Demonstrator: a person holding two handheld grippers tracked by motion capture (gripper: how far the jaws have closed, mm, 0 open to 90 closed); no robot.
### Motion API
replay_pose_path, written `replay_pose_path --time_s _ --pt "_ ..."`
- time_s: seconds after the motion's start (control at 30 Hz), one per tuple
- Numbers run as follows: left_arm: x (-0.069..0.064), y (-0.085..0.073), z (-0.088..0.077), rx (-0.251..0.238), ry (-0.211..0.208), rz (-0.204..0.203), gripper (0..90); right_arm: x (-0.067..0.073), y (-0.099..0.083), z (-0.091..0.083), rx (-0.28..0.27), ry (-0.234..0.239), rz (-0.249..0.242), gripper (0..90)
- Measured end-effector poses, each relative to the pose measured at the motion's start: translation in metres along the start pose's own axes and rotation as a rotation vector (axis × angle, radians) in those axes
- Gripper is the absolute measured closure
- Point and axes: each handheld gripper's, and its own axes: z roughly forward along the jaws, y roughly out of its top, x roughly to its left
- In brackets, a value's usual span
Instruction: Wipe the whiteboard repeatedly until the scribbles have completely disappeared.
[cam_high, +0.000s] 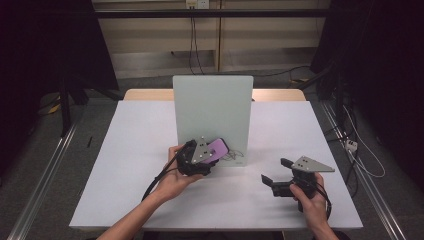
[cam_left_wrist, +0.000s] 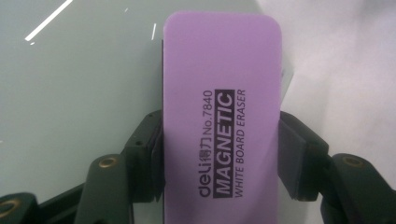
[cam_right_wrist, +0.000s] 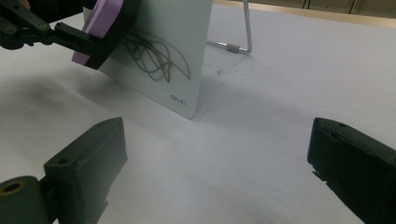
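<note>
A purple whiteboard eraser is clamped by its long sides between the jaws of the left gripper and is pressed flat against the lower part of a small upright whiteboard, near the middle of the white table. Dark scribbled lines are seen on the board just right of the eraser. Well to the right, the right gripper is held just above the table, jaws spread wide with nothing between them.

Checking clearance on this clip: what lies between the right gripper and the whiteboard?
Bare white table: in the right gripper view, nothing lies between the open right gripper and the whiteboard.
</note>
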Motion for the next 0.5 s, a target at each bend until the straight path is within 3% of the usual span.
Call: replay_pose_path --time_s 0.3,0.5 --pt "-0.020 0.008 0.024 0.021 -0.058 0.035 41.2 0.000 0.000 0.000 0.001 0.001 0.002 4.4" --pt "-0.014 0.009 0.020 0.015 -0.058 0.023 41.2 0.000 0.000 -0.001 0.000 0.000 -0.002 4.3"
